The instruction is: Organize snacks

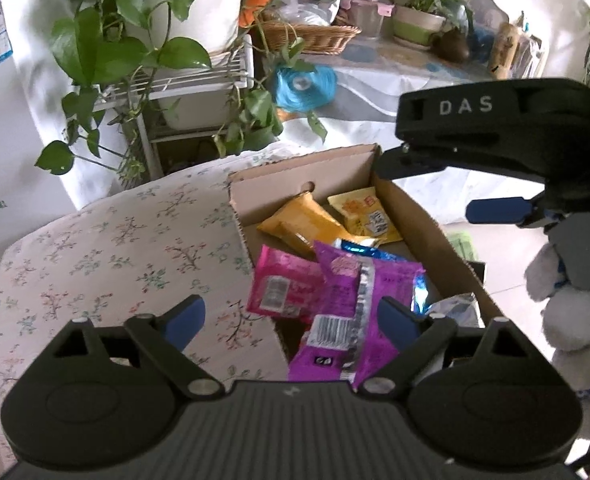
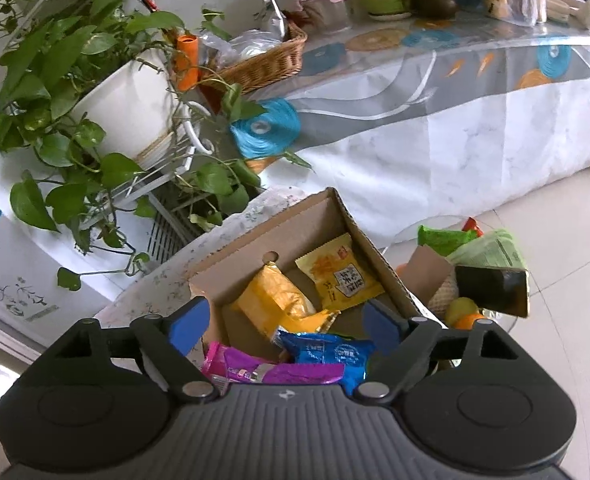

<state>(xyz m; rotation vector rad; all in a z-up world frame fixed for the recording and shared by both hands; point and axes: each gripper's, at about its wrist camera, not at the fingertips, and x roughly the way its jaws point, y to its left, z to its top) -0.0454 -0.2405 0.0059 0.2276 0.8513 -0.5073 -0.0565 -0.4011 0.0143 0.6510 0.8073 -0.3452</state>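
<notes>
Cardboard box (image 1: 411, 216), open-topped, resting on a floral-print cloth surface (image 1: 115, 248); box sits at the surface's right edge.

Contents: orange-yellow packet (image 1: 299, 220) and yellow packet with printed label (image 1: 365, 216), both at the far end; pink packet (image 1: 283, 284) nearer, beside the left wall; purple packet (image 1: 347, 312) overlapping it, barcode up; blue packet (image 2: 331, 350) partly beneath the purple one; pale packet (image 1: 455, 308) against the right wall.

Left tongs (image 1: 293, 316): released, blue pads wide apart, hovering over the near end of the box, astride the purple packet.

Right tongs (image 2: 287, 326): released, nothing held, poised above the box.

Surroundings: green and orange items (image 2: 447, 236) on the floor right of the box; potted vine (image 2: 75, 80) on a white rack; wicker basket (image 2: 267, 64) on a covered table behind.
</notes>
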